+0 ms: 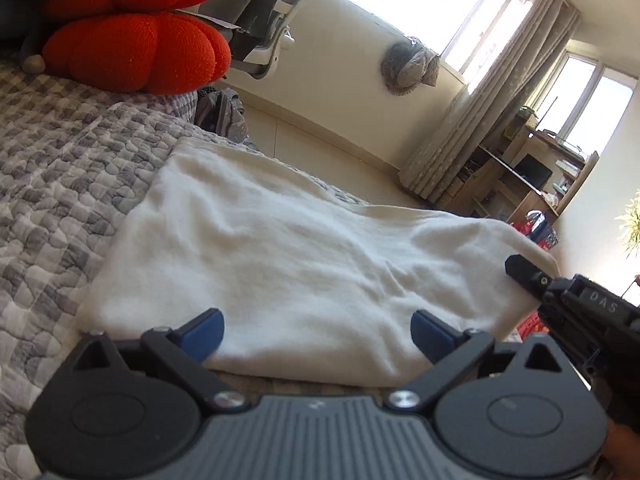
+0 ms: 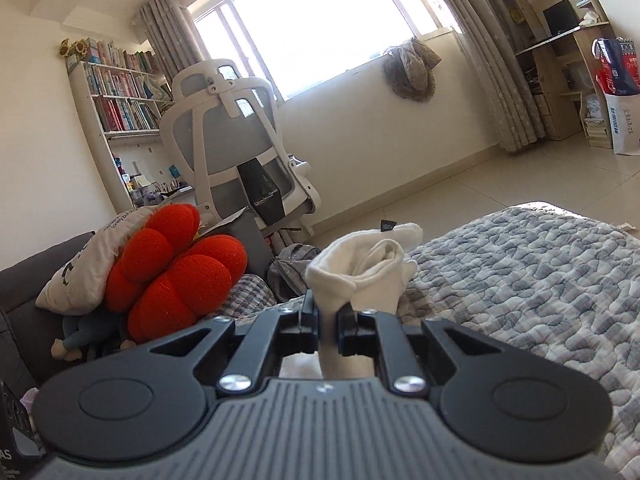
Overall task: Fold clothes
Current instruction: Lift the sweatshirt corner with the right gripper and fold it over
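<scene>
Two grippers — left gripper gaping, right gripper seemingly pinching white garment.

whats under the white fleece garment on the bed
The white fleece garment lies on a grey-and-white checked quilted bedspread, visible around its edges. Whatever sits directly beneath the garment is covered.

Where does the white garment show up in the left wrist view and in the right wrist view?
Left wrist: white garment lies spread on the quilt, filling the centre, ahead of the open left gripper.
Right wrist: a bunched part of it stands at lower centre, clamped in the right gripper.
Shared landmark: the red cushion.
</scene>
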The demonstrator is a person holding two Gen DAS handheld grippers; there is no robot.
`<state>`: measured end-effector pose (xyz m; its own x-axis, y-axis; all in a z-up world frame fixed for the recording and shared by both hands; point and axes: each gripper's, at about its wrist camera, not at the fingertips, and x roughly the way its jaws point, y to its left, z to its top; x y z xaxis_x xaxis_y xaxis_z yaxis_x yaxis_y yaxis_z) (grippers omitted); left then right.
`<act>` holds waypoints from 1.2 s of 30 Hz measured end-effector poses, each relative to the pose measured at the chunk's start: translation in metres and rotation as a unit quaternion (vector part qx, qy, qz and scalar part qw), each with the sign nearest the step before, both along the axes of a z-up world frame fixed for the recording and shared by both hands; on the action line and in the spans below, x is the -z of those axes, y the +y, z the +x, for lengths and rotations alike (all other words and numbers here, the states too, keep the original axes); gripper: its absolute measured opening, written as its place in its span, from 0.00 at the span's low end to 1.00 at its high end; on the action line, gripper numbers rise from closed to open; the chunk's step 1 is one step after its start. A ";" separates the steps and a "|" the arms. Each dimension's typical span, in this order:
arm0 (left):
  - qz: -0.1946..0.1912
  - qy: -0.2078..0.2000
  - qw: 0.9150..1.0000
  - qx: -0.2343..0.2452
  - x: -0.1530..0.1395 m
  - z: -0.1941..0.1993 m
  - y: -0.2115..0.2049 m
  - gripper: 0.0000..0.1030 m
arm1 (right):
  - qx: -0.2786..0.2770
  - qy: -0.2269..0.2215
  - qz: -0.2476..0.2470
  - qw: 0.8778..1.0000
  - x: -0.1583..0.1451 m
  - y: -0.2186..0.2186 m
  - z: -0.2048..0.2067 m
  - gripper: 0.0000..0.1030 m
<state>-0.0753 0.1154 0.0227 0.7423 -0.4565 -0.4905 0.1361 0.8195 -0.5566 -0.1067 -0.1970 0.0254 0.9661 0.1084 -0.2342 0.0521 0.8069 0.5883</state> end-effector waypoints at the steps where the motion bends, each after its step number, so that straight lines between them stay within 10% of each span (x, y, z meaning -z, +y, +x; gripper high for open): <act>1: -0.003 0.004 1.000 -0.015 -0.003 -0.002 0.014 0.97 | -0.003 -0.003 -0.012 1.000 -0.002 0.003 0.000 0.13; 4: 0.012 -0.002 0.999 -0.036 -0.011 -0.010 0.046 0.97 | -0.007 -0.009 -0.023 1.000 -0.005 0.007 0.001 0.13; 12: 0.013 0.037 0.998 -0.048 0.008 -0.002 0.056 0.97 | 0.044 0.031 0.155 0.986 0.022 -0.032 -0.007 0.17; 17: 0.108 0.015 0.993 -0.051 0.009 -0.003 0.027 0.97 | 0.063 0.056 0.169 0.982 0.029 -0.042 -0.011 0.21; 19: 0.164 0.005 0.985 -0.048 0.010 -0.004 0.013 0.97 | 0.071 0.057 0.184 0.979 0.031 -0.044 -0.013 0.52; 21: 0.185 0.001 0.982 -0.048 0.011 -0.003 0.007 0.97 | 0.075 0.051 0.195 0.977 0.033 -0.046 -0.016 0.59; 26: 0.186 0.001 0.981 -0.050 0.012 -0.003 0.010 0.97 | 0.046 0.054 0.153 0.986 0.030 -0.032 -0.003 0.59; 30: 0.196 0.001 0.980 -0.047 0.014 -0.004 0.008 0.97 | 0.053 0.043 0.122 0.990 0.024 -0.028 -0.002 0.17; 36: 0.223 0.012 0.973 -0.053 0.012 -0.001 -0.003 0.97 | 0.055 0.042 0.058 0.996 0.017 -0.017 0.001 0.15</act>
